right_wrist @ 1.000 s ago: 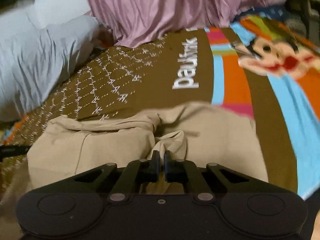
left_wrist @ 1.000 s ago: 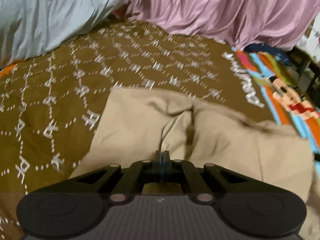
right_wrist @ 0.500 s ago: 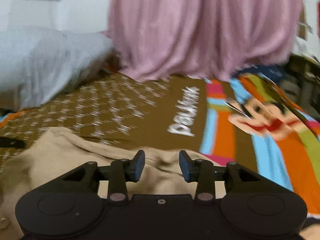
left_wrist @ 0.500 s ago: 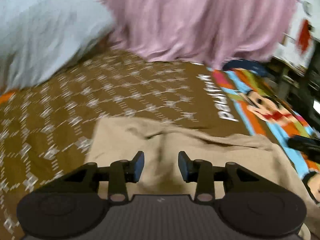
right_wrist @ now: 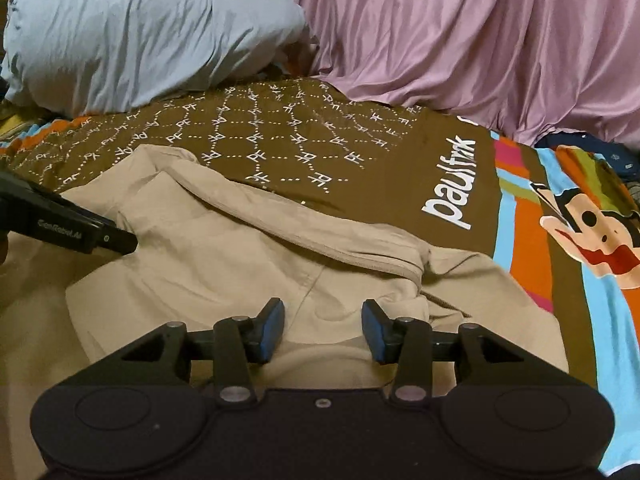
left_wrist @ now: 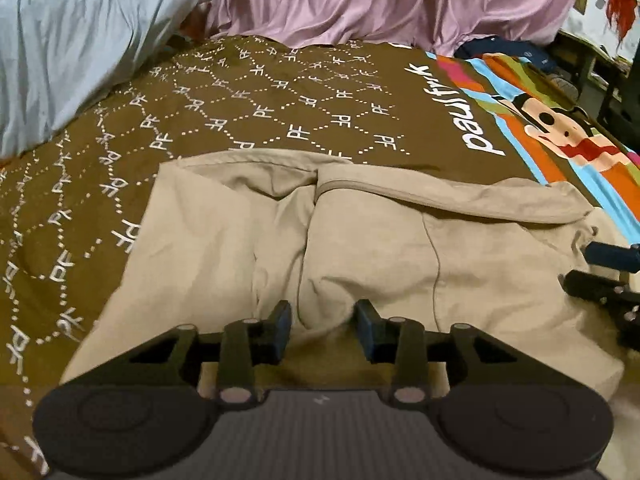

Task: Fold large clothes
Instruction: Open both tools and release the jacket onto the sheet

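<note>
A beige garment [left_wrist: 380, 240] lies folded and rumpled on the bed; it also shows in the right wrist view [right_wrist: 224, 264]. My left gripper [left_wrist: 323, 328] is open and empty, just above the garment's near part. My right gripper [right_wrist: 323, 328] is open and empty over the garment's right part. The right gripper shows at the right edge of the left wrist view [left_wrist: 608, 276], and the left gripper at the left edge of the right wrist view [right_wrist: 68, 228], resting at the cloth.
A brown patterned bedspread [left_wrist: 248, 100] with a colourful cartoon band [right_wrist: 580, 240] covers the bed. A grey-blue pillow [right_wrist: 140, 36] lies at the back left. Pink cloth [right_wrist: 480, 40] is heaped at the back. Dark furniture [left_wrist: 612, 80] stands beyond the bed's right side.
Both grippers were shut on bunched beige cloth a second ago. Both have opened and let it go, and the garment now lies flatter on the bed.
</note>
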`<state>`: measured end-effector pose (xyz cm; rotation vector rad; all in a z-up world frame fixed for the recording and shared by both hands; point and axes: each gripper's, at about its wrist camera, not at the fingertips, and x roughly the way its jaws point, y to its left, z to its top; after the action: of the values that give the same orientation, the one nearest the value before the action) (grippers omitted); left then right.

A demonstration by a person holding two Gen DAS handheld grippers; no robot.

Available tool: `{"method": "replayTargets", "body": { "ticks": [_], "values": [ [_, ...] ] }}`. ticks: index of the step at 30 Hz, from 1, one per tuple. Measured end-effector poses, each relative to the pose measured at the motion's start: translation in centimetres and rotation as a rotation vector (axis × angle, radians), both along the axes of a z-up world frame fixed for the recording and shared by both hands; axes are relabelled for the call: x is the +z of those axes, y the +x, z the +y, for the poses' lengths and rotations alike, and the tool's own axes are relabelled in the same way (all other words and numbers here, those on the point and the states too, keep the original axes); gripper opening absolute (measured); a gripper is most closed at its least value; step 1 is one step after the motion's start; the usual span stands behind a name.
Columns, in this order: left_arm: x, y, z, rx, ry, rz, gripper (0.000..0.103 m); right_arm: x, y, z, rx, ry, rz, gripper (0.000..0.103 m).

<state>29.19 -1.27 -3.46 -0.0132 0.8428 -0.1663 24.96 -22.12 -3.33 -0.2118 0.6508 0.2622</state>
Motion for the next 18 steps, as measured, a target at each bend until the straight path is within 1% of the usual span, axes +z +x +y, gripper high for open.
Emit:
{"method": "replayTargets", "body": {
  "ticks": [1,3,4,6,9,10,12,13,15,18],
  "values": [
    [0.7,-0.7,0.4,-0.004,-0.008,-0.005,0.048,0.4,-0.4,-0.3,-0.001,0.019,0.001,0.047],
    [2.1,-2.4,1.5,-0.006,-0.008,-0.025,0.065,1.9,-1.8,-1.1,-0.009,0.045,-0.008,0.061],
    [3.0,-3.7,2.1,-0.005,-0.002,-0.050,0.069,2.7,-2.8,-1.5,-0.012,0.056,-0.014,0.064],
    [4.7,-6.6,3.3,-0.012,0.015,-0.103,0.080,4.7,-5.4,-2.6,-0.001,0.078,-0.024,0.074],
    [7.0,-11.3,4.9,-0.030,0.053,-0.140,0.088,7.4,-10.3,-3.7,0.017,0.060,-0.036,0.082],
    [7.7,-13.2,5.5,-0.031,0.064,-0.147,0.090,8.1,-11.9,-4.0,0.020,0.053,-0.037,0.083],
    [8.8,-16.6,6.5,-0.034,0.077,-0.162,0.096,9.4,-15.2,-4.5,0.019,0.039,-0.042,0.088],
    [9.2,-18.3,7.0,-0.031,0.084,-0.166,0.097,10.1,-17.2,-4.8,0.018,0.030,-0.047,0.090],
    [9.8,-21.5,8.0,-0.027,0.093,-0.169,0.098,11.0,-20.5,-5.2,0.022,0.008,-0.057,0.098],
    [10.3,-25.9,9.4,-0.044,0.124,-0.164,0.099,11.4,-25.1,-5.6,0.054,-0.054,-0.049,0.101]
  ]
}}
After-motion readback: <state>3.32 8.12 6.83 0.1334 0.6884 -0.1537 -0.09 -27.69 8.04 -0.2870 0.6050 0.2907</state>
